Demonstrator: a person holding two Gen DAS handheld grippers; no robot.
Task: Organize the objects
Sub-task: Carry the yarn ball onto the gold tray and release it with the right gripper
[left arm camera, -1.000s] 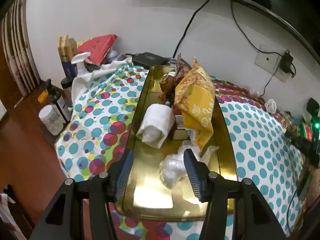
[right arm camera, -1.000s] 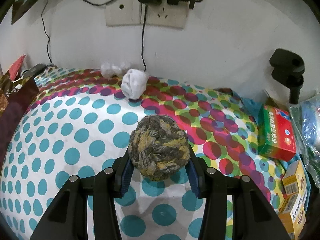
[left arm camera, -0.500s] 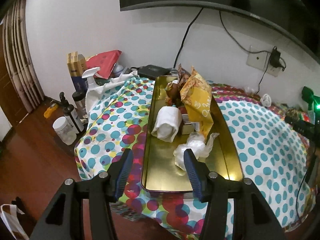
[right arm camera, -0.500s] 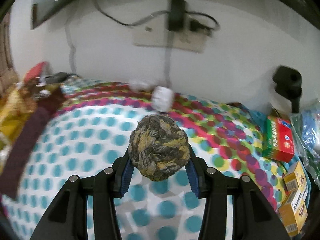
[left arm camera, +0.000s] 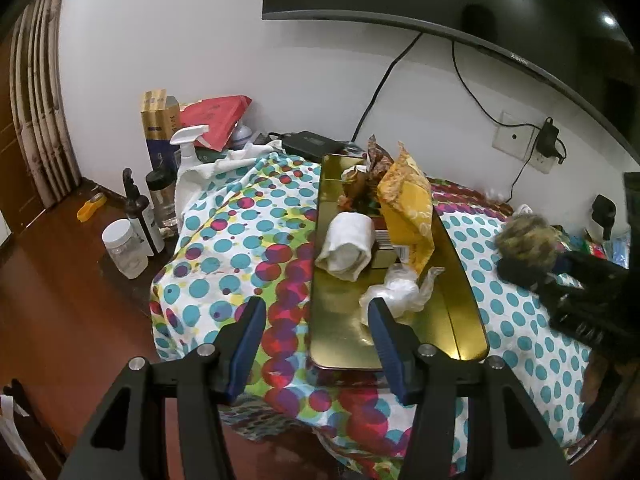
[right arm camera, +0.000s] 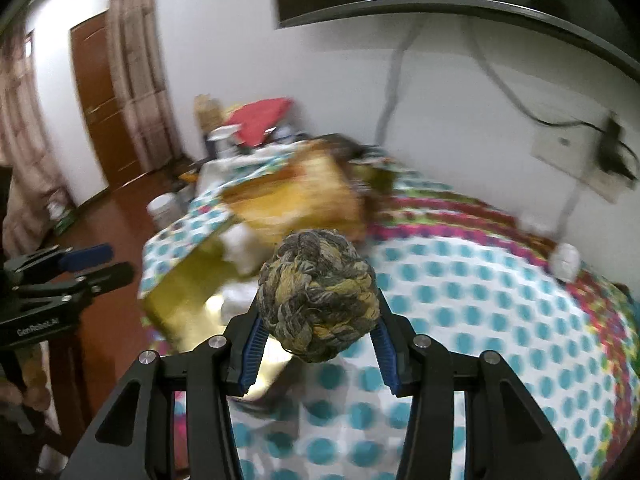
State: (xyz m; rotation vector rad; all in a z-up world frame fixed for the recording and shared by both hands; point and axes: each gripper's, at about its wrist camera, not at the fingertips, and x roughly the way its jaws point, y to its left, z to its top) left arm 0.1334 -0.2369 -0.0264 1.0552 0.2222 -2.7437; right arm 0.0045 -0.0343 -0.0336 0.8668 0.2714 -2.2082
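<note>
- Rope ball (right arm camera: 318,294), a knotted grey-and-yellow lump, sits clenched between the blue pads of the right tool (right arm camera: 318,354) and is carried in the air above the dotted tablecloth (right arm camera: 500,320), just beside the near end of the gold tray (left arm camera: 460,280).
- A second ago that same ball was held low over the cloth facing the wall sockets; the right tool has since swung round toward the tray, so the view now looks along the tray's length. In the left wrist view the ball (left arm camera: 526,240) has come into sight at the right edge, where it was absent before.
- This reads as the carry stage: the ball seems bound for the tray, and release has not yet happened.
- The left tool (left arm camera: 316,332) has drawn back from the tray and hangs with its jaws apart and nothing between them, over the desk's front edge.
- The tray already holds a rolled white towel (left arm camera: 348,250), a yellow snack bag (left arm camera: 408,212) and crumpled clear plastic (left arm camera: 394,294); bare gold floor remains at the near end.
- The right wrist view is heavily motion-blurred, so the tray's contents there are smears.
- The right tool's body in the left view is a dark mass cut off by the frame edge.
</note>
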